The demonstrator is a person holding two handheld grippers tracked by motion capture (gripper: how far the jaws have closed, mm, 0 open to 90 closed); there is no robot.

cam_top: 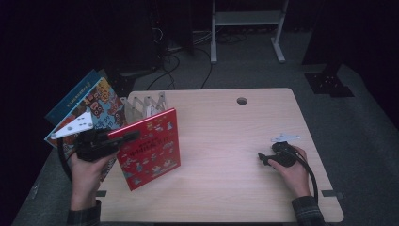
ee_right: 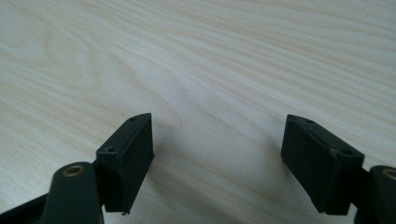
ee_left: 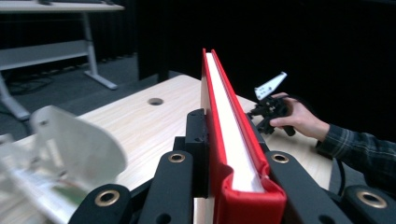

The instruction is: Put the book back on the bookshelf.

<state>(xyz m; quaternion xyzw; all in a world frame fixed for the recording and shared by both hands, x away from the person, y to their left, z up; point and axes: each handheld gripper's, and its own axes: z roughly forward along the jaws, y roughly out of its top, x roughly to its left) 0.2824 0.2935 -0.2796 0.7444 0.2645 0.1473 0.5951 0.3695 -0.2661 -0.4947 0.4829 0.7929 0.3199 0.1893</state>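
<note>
Red book [cam_top: 149,147] is up off the table [cam_top: 226,141] near its left edge, pinched at the spine end by the left gripper [ee_left: 224,158]. Stiff hardcover, probably slick, so grip near the spine. Right gripper [ee_right: 217,158] is wide open, empty, over the right edge.

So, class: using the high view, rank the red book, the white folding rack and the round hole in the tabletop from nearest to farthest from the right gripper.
Measured from the right gripper at the table's right:
1. Round hole, up near the far edge.
2. Red book, left of centre, clamped in the left gripper.
3. White folding rack, far left corner.
</note>
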